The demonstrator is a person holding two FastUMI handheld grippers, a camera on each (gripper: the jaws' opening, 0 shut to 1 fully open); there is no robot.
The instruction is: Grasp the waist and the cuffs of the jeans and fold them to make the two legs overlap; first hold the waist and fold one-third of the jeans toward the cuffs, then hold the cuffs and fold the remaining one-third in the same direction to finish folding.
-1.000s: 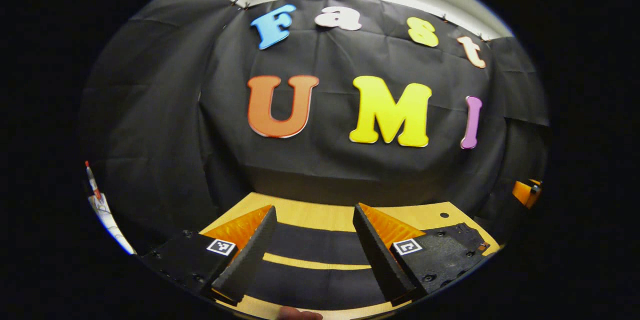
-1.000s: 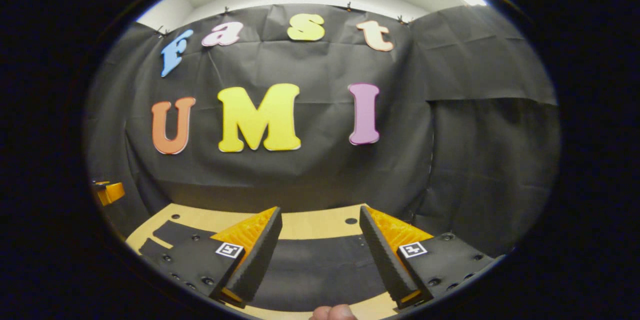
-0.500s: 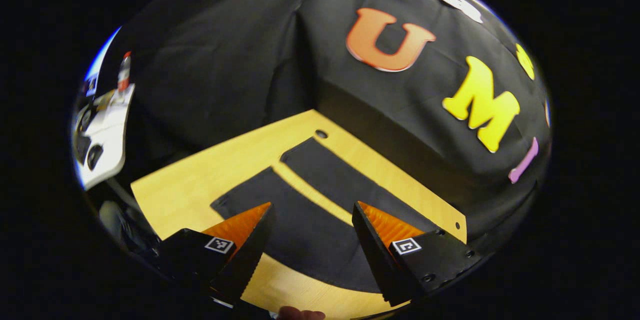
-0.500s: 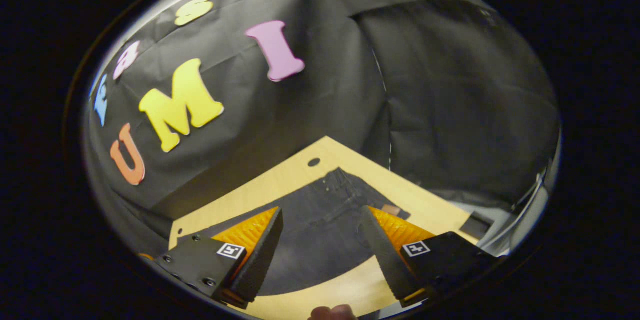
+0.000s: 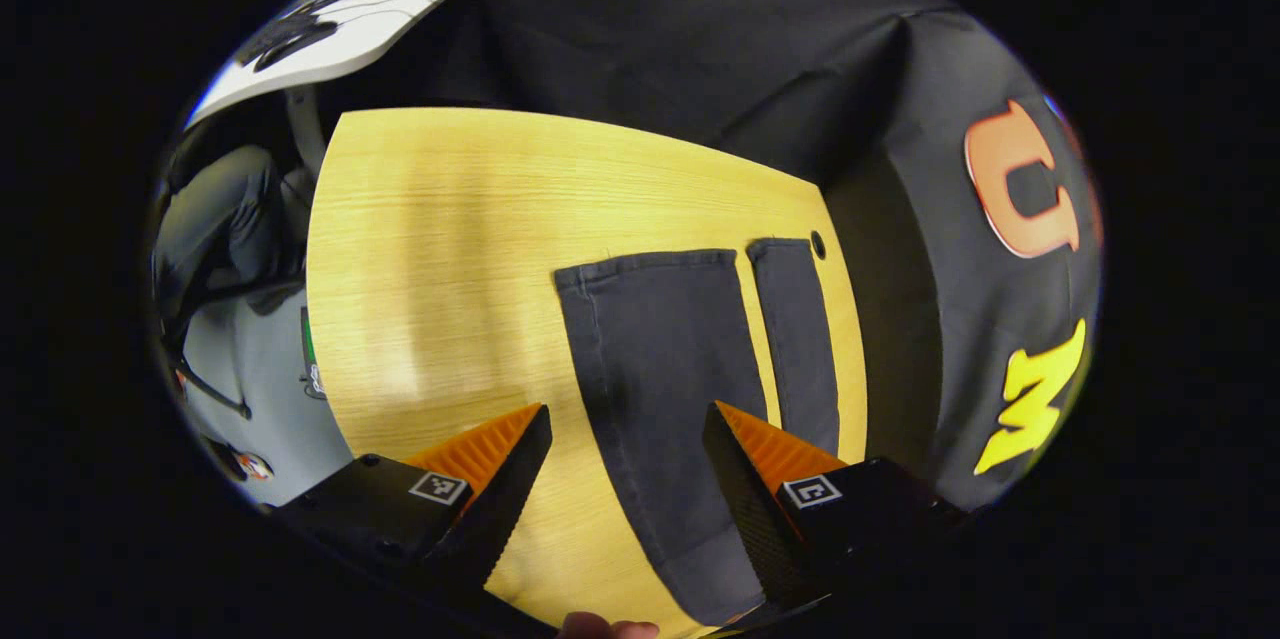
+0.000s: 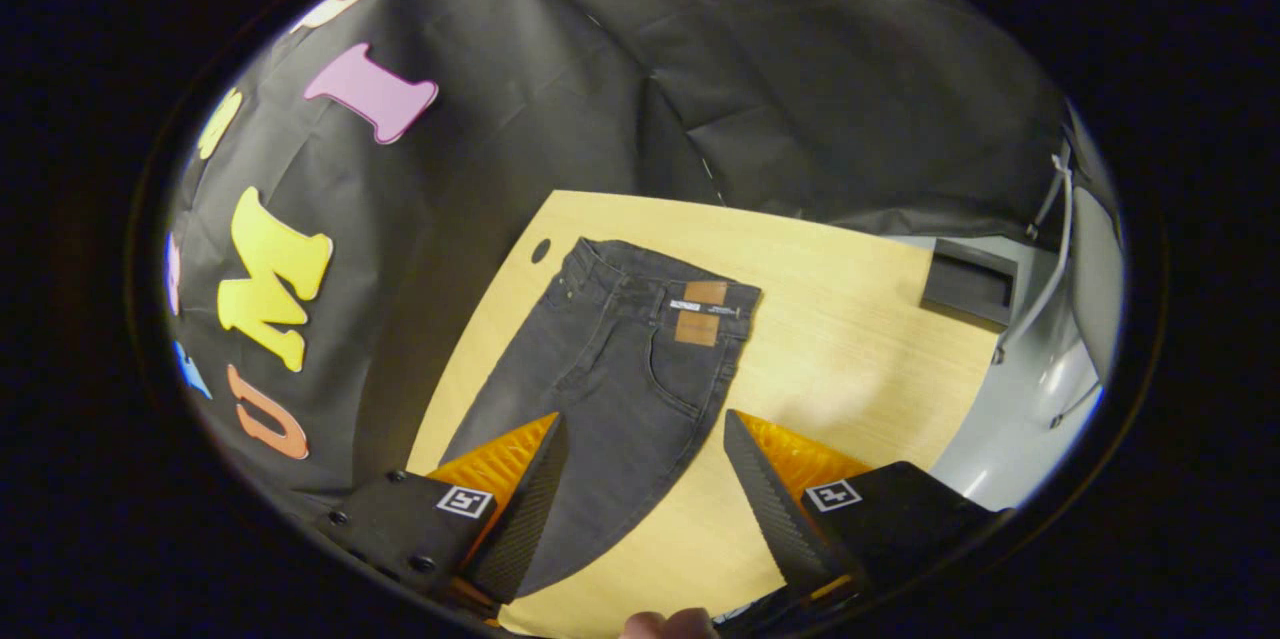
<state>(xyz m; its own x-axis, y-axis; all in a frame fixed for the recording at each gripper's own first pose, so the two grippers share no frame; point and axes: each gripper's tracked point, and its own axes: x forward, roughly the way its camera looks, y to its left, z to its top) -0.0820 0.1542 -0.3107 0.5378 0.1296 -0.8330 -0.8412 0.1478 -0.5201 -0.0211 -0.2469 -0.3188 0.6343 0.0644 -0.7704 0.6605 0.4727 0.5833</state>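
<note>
The jeans (image 6: 610, 369) are laid flat and unfolded on the table (image 5: 440, 219), cuffs (image 5: 690, 264) ahead of the left claw (image 5: 625, 479), waist (image 6: 660, 284) ahead of the right claw (image 6: 645, 489). Both claws are held spread, empty, and have been tipped down from the wall toward the cloth; grasping is judged next

Light yellow wood-grain tabletop (image 5: 450, 249) with a small round hole (image 5: 818, 244) near its far edge. Creased black cloth wall (image 6: 800, 69) behind it. Pale grey floor (image 6: 1000, 439) beside the table.
</note>
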